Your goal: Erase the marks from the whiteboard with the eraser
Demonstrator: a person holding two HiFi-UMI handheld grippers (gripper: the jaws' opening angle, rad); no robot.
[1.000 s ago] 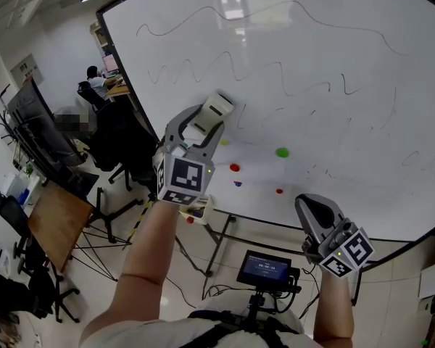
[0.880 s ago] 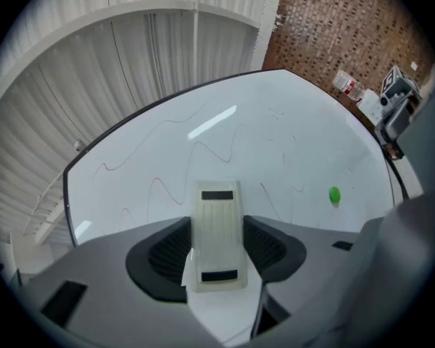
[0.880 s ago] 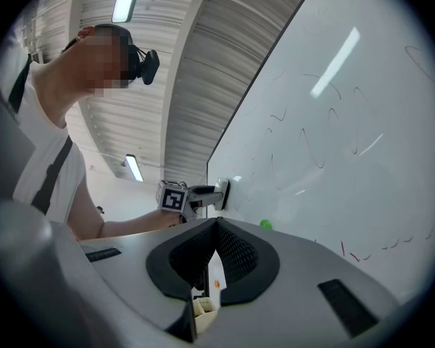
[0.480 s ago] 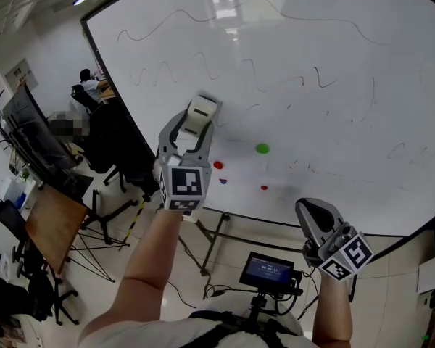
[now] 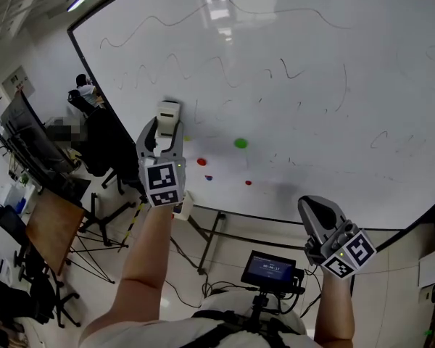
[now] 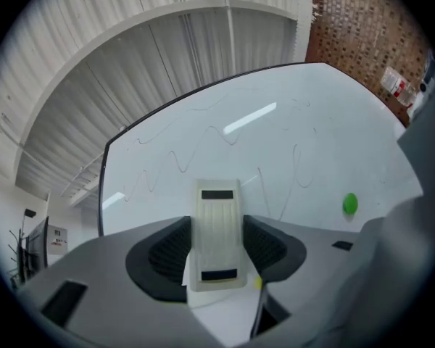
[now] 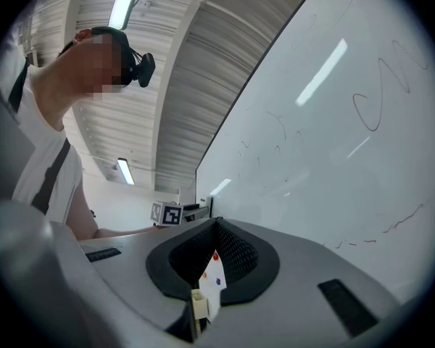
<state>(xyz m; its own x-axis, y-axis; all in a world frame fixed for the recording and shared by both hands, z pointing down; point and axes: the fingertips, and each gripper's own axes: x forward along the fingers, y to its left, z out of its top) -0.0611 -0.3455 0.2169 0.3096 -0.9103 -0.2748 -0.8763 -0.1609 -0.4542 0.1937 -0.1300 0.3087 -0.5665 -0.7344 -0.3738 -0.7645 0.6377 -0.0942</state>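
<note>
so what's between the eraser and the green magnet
Between eraser and green magnet: thin marker strokes on the whiteboard, seen in left gripper view.

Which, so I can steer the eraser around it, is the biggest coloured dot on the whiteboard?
The green dot; the red dots and the blue dot below it are smaller.

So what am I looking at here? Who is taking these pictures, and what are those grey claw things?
There is no robot here: a person holds a gripper in each hand. One picture comes from a camera on the person's head, looking down. The other two come from cameras riding on each gripper, looking along its jaws. In front stands a whiteboard with wavy pen marks and a few coloured dots, such as a green dot. The left gripper is shut on a white eraser, held up near the board. The right gripper hangs lower, jaws together, holding nothing.
</note>
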